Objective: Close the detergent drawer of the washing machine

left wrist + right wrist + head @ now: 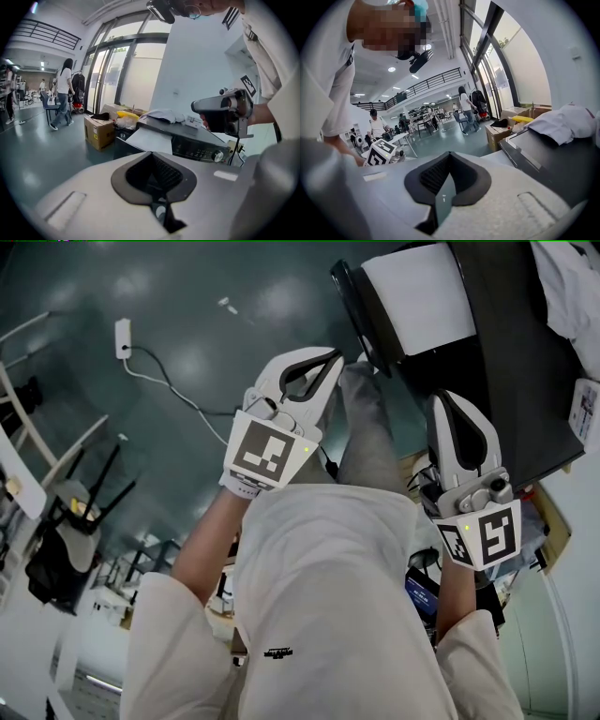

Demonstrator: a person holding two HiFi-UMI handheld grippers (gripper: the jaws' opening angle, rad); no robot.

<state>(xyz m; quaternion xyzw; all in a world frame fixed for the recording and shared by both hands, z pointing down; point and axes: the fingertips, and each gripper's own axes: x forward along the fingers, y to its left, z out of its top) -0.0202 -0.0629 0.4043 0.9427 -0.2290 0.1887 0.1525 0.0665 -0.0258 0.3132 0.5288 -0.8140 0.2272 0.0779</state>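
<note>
The dark washing machine (511, 371) stands at the upper right of the head view, with a dark-framed white panel (417, 296) jutting from its front. The left gripper view shows its control panel and knob (217, 156) beside that white panel (150, 139). I cannot single out the detergent drawer. My left gripper (333, 354) is held in the air above my knee, shut and empty. To the right, my right gripper (442, 397) is near the machine without touching it, shut too. Both jaw pairs meet at their tips (151, 153) (449, 153).
A white cloth (562, 124) lies on the machine's top. A cardboard box (99, 131) and bags stand by the window beyond it. A power strip with a cable (123, 337) lies on the grey floor. A chair (66, 521) stands at the left. People walk far off (62, 93).
</note>
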